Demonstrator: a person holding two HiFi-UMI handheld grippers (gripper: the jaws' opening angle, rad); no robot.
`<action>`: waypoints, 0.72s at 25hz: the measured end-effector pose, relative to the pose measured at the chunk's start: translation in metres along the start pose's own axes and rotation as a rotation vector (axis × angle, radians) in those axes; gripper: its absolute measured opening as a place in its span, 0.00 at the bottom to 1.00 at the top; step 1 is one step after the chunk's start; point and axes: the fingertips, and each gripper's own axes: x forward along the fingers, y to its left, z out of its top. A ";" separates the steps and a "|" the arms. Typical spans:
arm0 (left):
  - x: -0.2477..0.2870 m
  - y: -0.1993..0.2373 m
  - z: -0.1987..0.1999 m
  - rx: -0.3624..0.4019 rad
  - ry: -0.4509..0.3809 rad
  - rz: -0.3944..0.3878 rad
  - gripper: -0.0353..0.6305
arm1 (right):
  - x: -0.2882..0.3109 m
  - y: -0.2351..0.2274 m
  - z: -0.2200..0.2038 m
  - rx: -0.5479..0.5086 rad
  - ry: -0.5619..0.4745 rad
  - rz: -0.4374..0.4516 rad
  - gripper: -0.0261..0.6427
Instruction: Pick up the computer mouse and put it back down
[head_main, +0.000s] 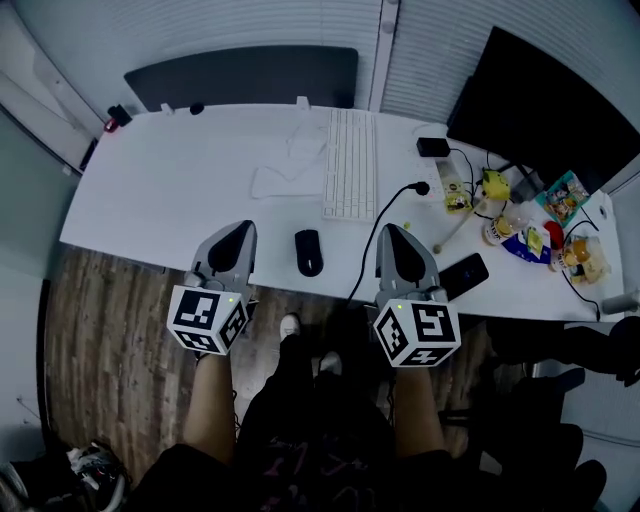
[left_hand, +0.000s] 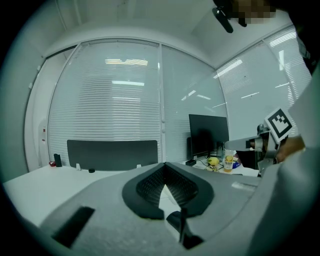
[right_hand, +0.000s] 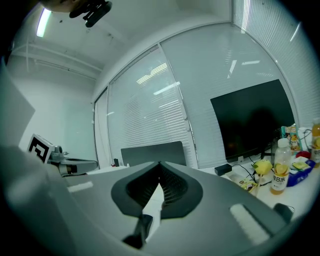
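Here, computer mouse (head_main: 309, 252) between left gripper (head_main: 240, 230), right gripper (head_main: 392, 232), jaws closed

On the white desk (head_main: 180, 180) are laid a white keyboard (head_main: 350, 165), a black computer mouse (head_main: 309, 252) by the near edge, a black phone (head_main: 463, 275), and rightward a monitor (head_main: 540, 100) and snack packets (head_main: 565, 195).

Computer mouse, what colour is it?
The computer mouse is black; the head view shows it best.
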 end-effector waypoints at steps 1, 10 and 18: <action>0.000 0.004 -0.001 -0.001 0.000 0.003 0.06 | 0.004 0.003 -0.001 0.002 0.002 0.001 0.04; 0.014 0.028 -0.019 -0.030 0.025 -0.002 0.06 | 0.037 0.021 -0.018 -0.018 0.056 0.009 0.04; 0.031 0.047 -0.041 -0.059 0.060 -0.012 0.06 | 0.068 0.030 -0.044 -0.009 0.110 0.007 0.05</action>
